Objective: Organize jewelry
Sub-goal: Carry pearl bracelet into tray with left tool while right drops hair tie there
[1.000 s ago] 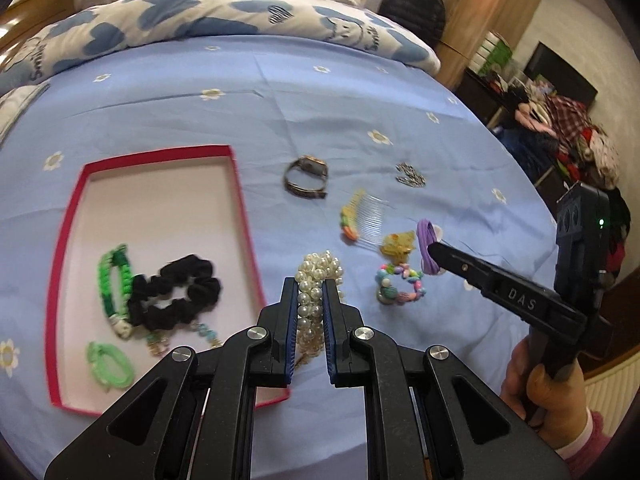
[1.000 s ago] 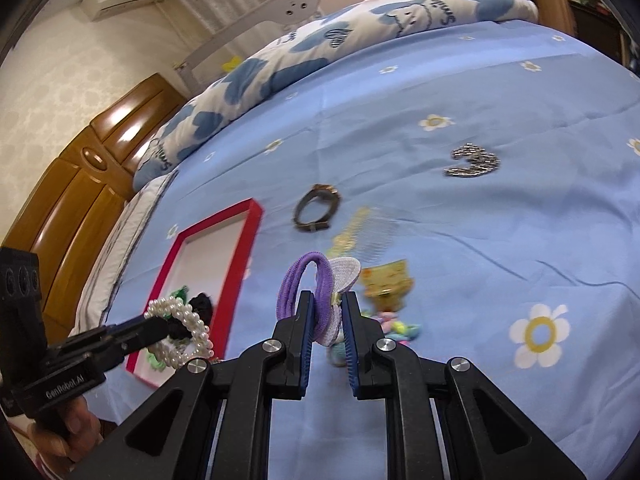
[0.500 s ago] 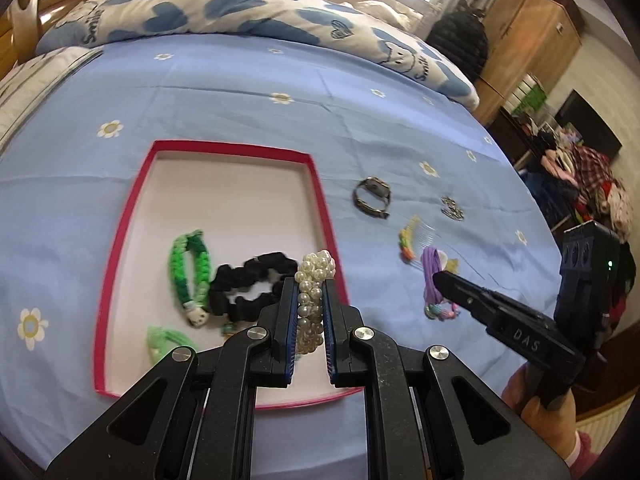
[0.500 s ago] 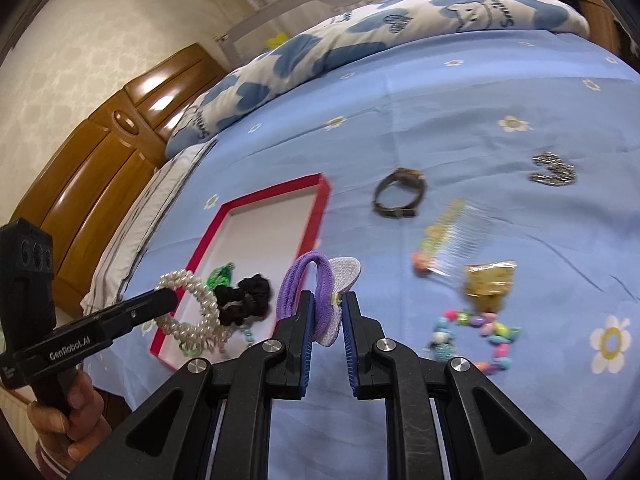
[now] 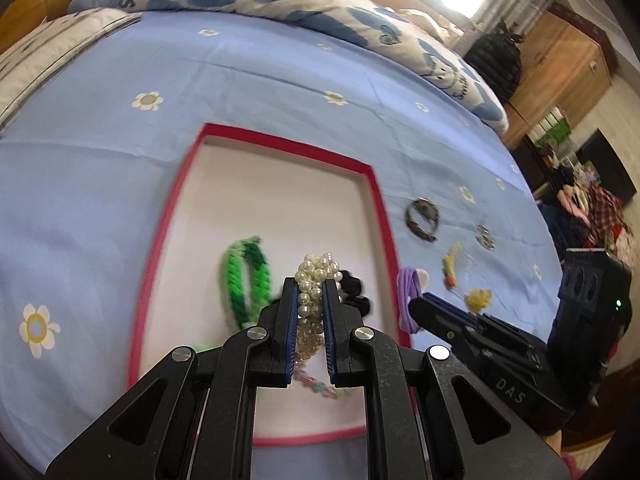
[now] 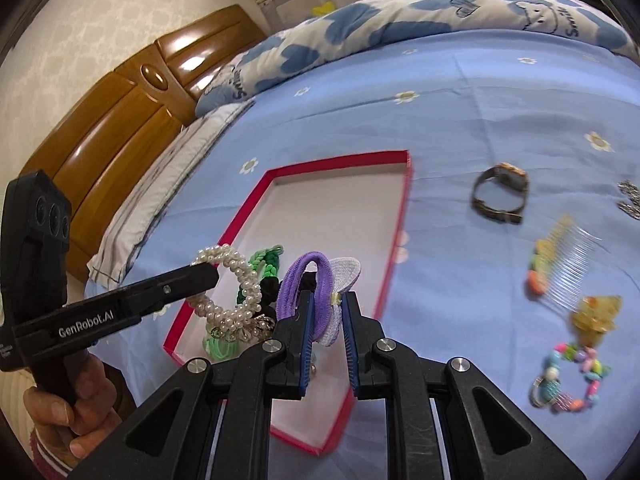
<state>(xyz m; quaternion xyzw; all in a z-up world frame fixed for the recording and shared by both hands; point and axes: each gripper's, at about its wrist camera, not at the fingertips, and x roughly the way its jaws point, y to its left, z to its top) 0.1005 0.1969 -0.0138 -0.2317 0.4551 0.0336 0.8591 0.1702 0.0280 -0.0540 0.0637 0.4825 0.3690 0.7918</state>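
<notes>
Tongs (image 5: pixel 310 300) clamped on pearl bracelet (image 5: pixel 314 270)

The left gripper (image 5: pixel 310 292) hides most of the black scrunchie (image 5: pixel 354 294). The silver piece (image 6: pixel 630 198) is cut by the right edge, perhaps a brooch. The red tray's (image 5: pixel 376 200) rim is motion-blurred.

Blue bed (image 6: pixel 460 128); red tray (image 6: pixel 404 216); watch (image 6: pixel 500 198)
</notes>
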